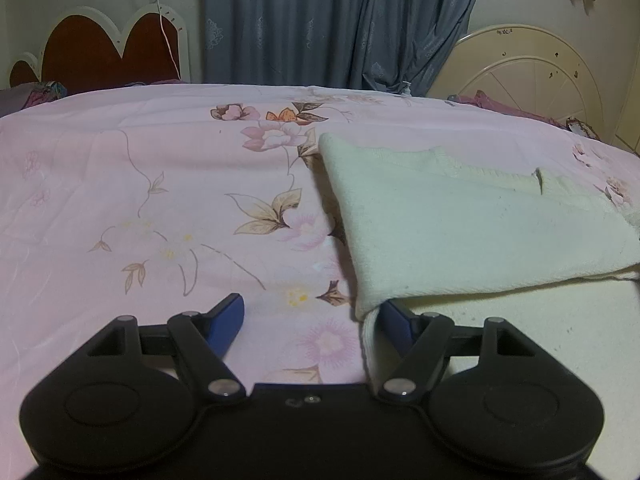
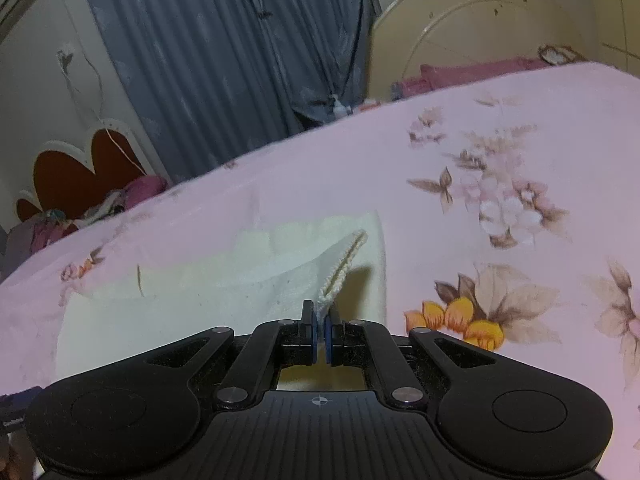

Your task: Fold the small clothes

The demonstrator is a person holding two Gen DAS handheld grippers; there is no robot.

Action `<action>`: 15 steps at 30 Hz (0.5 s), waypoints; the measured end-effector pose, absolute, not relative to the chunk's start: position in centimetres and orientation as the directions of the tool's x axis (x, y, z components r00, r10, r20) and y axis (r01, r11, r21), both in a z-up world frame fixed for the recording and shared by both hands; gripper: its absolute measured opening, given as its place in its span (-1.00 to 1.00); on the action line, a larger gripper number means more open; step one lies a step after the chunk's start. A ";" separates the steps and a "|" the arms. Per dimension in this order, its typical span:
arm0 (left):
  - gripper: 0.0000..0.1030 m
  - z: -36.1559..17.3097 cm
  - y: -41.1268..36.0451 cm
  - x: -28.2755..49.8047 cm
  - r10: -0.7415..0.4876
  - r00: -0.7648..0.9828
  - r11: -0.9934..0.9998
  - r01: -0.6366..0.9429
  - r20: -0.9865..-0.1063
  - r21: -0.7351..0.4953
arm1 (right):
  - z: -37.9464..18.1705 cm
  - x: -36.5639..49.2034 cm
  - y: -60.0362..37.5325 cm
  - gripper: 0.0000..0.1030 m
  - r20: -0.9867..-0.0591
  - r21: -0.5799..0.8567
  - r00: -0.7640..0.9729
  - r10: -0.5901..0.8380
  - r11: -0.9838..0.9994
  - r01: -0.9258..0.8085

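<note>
A cream knitted garment (image 1: 460, 232) lies on the right of the pink flowered bed cover (image 1: 160, 184), with an upper layer folded over a lower one. My left gripper (image 1: 310, 304) stands open at the garment's left edge. Its left finger (image 1: 228, 320) rests over bare cover, and the tip of its right finger (image 1: 396, 320) is tucked under the folded layer's corner. In the right wrist view my right gripper (image 2: 322, 314) is shut on a ribbed edge of the cream garment (image 2: 200, 300) and holds that corner lifted off the layer below.
A grey-blue curtain (image 1: 320, 24) hangs behind the bed. A red and white headboard (image 1: 100, 48) stands at the far left, a cream round one (image 1: 532, 68) at the far right. Crumpled pink clothes (image 2: 460, 74) lie along the bed's far edge.
</note>
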State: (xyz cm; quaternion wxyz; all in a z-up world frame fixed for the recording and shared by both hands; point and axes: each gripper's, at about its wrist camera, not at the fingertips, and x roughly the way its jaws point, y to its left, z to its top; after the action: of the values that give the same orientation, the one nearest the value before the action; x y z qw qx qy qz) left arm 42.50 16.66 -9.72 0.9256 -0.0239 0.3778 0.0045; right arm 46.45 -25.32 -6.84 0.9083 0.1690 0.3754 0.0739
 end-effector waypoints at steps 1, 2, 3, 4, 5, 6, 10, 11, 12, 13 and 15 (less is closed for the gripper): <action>0.40 -9.7 16.7 42.5 -0.010 0.715 0.999 -0.026 -0.699 -0.041 | -7.0 46.4 -25.3 -0.95 -0.663 0.361 0.703 0.258 0.932 -0.001; 0.40 -9.7 16.7 42.5 -0.010 0.715 0.999 -0.026 -0.699 -0.041 | -7.2 46.4 -25.4 -0.95 -0.665 0.362 0.701 0.256 0.932 0.002; 0.40 -9.7 16.7 42.5 -0.010 0.715 0.999 -0.026 -0.699 -0.041 | -7.3 46.3 -25.3 -0.95 -0.668 0.361 0.700 0.255 0.933 0.005; 0.40 -9.7 16.7 42.5 -0.009 0.715 0.999 -0.027 -0.699 -0.040 | -7.4 46.3 -25.3 -0.95 -0.671 0.359 0.697 0.252 0.933 0.007; 0.40 -9.7 16.7 42.5 -0.008 0.715 0.999 -0.027 -0.700 -0.040 | -7.5 46.3 -25.3 -0.95 -0.676 0.355 0.693 0.250 0.935 0.008; 0.40 -9.7 16.7 42.5 -0.009 0.714 0.999 -0.027 -0.700 -0.040 | -7.7 46.3 -25.2 -0.95 -0.680 0.351 0.689 0.249 0.936 0.008; 0.41 -9.6 16.7 42.7 -0.015 0.705 0.999 -0.014 -0.709 -0.035 | -8.9 46.8 -25.4 -0.95 -0.703 0.339 0.669 0.241 0.940 0.017; 0.42 -9.2 16.9 42.8 -0.030 0.693 0.999 0.006 -0.720 -0.036 | -9.0 46.8 -25.5 -0.95 -0.703 0.343 0.669 0.242 0.939 0.020; 0.42 -8.7 17.3 42.5 -0.047 0.696 0.998 0.010 -0.716 -0.055 | -8.8 46.6 -25.7 -0.94 -0.699 0.337 0.676 0.233 0.941 0.024; 0.42 -7.9 18.0 41.9 -0.059 0.723 0.996 0.002 -0.688 -0.084 | -8.2 46.4 -25.8 -0.94 -0.697 0.313 0.688 0.202 0.949 0.039; 0.42 -6.2 18.8 40.7 -0.078 0.787 0.994 0.010 -0.612 -0.113 | -6.7 45.6 -26.1 -0.72 -0.664 0.255 0.735 0.136 0.966 0.051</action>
State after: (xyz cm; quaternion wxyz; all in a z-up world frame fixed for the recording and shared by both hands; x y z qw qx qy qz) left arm 40.73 18.79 -6.20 0.9439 -0.0520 0.3253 -0.0232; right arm 45.60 -26.07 -6.67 0.9225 0.1289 0.3632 0.0231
